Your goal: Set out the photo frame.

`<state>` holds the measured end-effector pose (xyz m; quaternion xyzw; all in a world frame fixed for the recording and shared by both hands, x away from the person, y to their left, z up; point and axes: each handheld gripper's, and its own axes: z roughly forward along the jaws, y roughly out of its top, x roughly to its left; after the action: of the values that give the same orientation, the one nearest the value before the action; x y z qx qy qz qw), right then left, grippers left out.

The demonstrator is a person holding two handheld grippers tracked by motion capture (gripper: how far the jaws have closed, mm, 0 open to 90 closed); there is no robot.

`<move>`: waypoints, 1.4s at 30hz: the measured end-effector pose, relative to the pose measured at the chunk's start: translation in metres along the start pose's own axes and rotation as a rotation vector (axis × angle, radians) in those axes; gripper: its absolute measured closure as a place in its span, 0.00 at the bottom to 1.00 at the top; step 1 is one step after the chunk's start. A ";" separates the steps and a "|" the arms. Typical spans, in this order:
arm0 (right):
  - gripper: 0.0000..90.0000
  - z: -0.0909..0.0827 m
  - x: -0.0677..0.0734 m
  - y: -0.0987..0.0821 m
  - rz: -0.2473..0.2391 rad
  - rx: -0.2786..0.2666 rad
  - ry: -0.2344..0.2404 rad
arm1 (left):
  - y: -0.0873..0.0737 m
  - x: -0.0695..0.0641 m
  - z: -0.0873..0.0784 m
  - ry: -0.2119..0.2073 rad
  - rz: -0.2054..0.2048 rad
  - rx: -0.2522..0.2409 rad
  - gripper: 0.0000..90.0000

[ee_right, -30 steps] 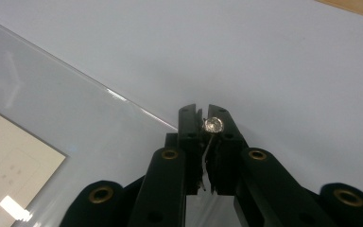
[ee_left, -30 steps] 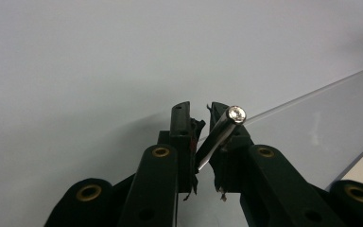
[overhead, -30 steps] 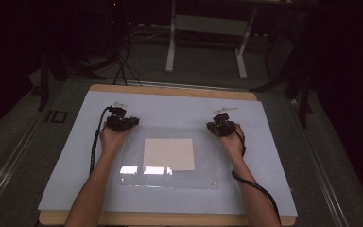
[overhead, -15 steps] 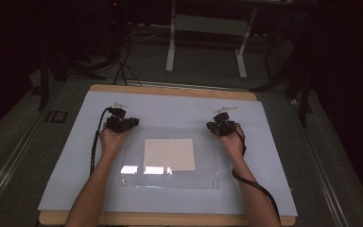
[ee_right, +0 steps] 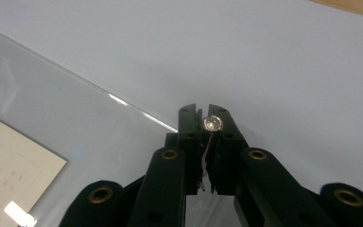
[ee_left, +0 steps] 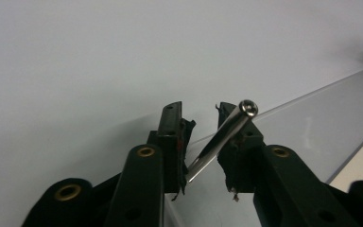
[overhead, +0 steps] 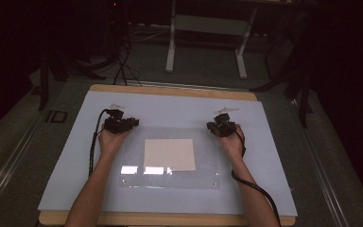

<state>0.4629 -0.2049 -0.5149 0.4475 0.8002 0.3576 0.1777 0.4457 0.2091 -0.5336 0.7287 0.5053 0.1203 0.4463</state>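
Observation:
A clear acrylic sheet (overhead: pixel 170 177) lies on a pale blue mat (overhead: pixel 170 106), with a cream paper square (overhead: pixel 169 154) under it. My left gripper (overhead: pixel 132 123) rests at the sheet's far left corner. Its jaws have just been opening and now stand apart (ee_left: pixel 198 111). A shiny metal screw (ee_left: pixel 222 137) leans slanted in the gap, head up against the right jaw. My right gripper (overhead: pixel 216 126) sits at the sheet's far right corner, shut (ee_right: pixel 199 111) on a second screw (ee_right: pixel 213 123) whose round head shows at the tips.
The mat covers a wooden table whose edge (overhead: pixel 170 220) runs along the front. Small fasteners sit in the sheet's near corners (overhead: pixel 214 181). Beyond the table stand a metal frame (overhead: pixel 208 28) and cables on a dark floor.

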 end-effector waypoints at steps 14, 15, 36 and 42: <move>0.80 -0.014 0.000 -0.009 -0.032 -0.096 0.032 | -0.010 -0.004 -0.024 -0.012 0.047 -0.128 0.62; 0.80 -0.015 0.000 -0.009 -0.035 -0.102 0.033 | -0.012 -0.004 -0.026 -0.019 0.041 -0.141 0.62; 0.95 -0.020 0.000 -0.010 -0.021 -0.141 0.001 | -0.015 -0.023 -0.022 0.125 0.145 -0.146 0.86; 0.95 -0.020 0.000 -0.010 -0.021 -0.137 0.000 | -0.011 -0.021 -0.017 0.127 0.118 -0.152 0.93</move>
<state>0.4445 -0.2164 -0.5083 0.4257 0.7785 0.4097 0.2118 0.4181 0.2018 -0.5268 0.7122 0.4782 0.2300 0.4595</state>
